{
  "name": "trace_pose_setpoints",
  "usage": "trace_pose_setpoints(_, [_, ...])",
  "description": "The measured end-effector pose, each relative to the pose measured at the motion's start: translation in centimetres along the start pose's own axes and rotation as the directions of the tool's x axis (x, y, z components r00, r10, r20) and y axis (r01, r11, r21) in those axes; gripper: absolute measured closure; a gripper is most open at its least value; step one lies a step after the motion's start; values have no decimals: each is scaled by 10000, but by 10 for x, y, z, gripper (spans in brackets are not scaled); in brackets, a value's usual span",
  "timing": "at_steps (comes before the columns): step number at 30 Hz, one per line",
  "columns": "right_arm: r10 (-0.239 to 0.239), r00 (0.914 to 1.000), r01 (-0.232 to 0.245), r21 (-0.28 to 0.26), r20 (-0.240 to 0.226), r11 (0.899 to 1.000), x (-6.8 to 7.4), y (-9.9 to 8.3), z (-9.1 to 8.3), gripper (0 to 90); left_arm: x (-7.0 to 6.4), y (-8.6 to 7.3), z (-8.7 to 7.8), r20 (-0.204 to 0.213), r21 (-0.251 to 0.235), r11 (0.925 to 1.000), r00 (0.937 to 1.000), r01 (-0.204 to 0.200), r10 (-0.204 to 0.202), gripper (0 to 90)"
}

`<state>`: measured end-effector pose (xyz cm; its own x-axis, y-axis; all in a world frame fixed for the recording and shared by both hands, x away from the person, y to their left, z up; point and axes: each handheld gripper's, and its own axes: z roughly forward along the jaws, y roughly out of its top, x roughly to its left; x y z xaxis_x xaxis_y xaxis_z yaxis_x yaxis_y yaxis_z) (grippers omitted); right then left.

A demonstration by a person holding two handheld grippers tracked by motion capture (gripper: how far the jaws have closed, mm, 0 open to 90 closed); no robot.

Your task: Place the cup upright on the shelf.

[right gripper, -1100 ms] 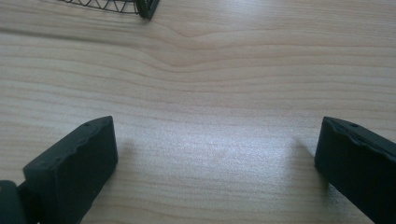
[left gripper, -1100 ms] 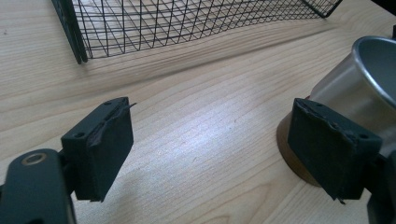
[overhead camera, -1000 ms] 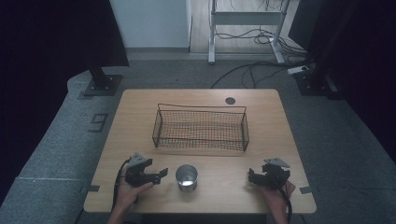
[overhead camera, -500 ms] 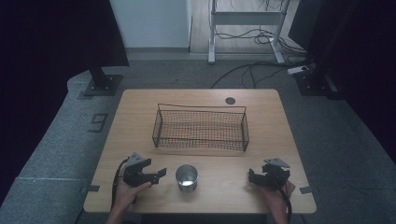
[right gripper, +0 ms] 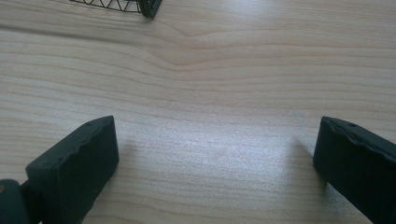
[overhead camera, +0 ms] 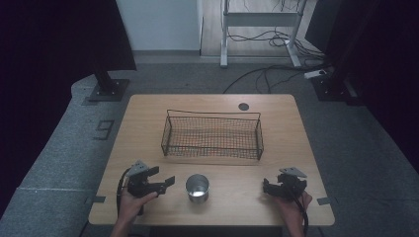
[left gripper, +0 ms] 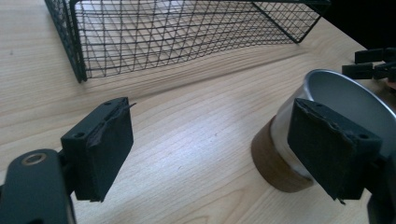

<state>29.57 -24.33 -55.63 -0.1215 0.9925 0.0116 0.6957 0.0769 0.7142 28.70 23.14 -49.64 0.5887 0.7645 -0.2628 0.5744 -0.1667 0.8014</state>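
Two grippers: both low in the high view, left gripper at lower left, right gripper at lower right, each resting on the tabletop.
Change vs 1 s ago: none I can see; hands, cup and basket sit in the same spots, so I judge work hasn't started.
Cup: metal cup w/ brown base, upright, bottom center of the high view, between the grippers, just beside the left one.
Left jaws: wide apart, nothing held; in the left gripper view the cup sits at right, partly behind the right-hand jaw. Can't tell if it touches.
Right jaws: wide apart over bare wood in the right gripper view, nothing between them; basket corner at top edge.
Basket: wire basket mid-frame, beyond the cup, looks empty.
Next, my guess: left gripper swings slightly to bring the cup between the jaws, closes, then lifts toward the basket.
Risk: thin rim, could tip if nudged by one jaw first.
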Motion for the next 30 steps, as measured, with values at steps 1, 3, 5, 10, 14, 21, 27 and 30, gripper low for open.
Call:
trace_pose_setpoints(1, [0, 10000, 0, 0, 0, 10000, 0, 0, 0, 1, 0, 0, 0, 0, 0, 10000, 10000, 0, 0, 148])
trace_pose_setpoints(3, [17, 10000, -17, -9, 20, 10000, 0, 0, 0, 1, -4, 2, -2, 81, -79, 9999, 9999, -113, 113, 147])
trace_pose_setpoints(5, [21, 10000, -21, -10, 22, 10000, 0, 0, 0, 1, -6, 3, -4, 113, -144, 9998, 9998, -163, 164, 148])
trace_pose_setpoints(10, [23, 10000, -23, -8, 20, 10000, 0, 0, 0, 1, -13, 6, -7, 214, -225, 9993, 9993, -302, 307, 147])
trace_pose_setpoints(14, [17, 10000, -17, -10, 17, 10000, 0, 0, 0, 1, -17, 8, -8, 337, -233, 9990, 9987, -384, 392, 146])
trace_pose_setpoints(21, [15, 10000, -15, -8, 16, 10000, 0, 0, 0, 1, -24, 12, -12, 416, -415, 9982, 9981, -444, 461, 147])
trace_pose_setpoints(27, [19, 10000, -19, -9, 14, 10000, 0, 0, 0, 1, -30, 14, -12, 537, -391, 9975, 9967, -582, 603, 145])
trace_pose_setpoints(30, [16, 10000, -16, -9, 16, 10000, 0, 0, 0, 1, -36, 15, -11, 716, -336, 9969, 9948, -705, 727, 146])
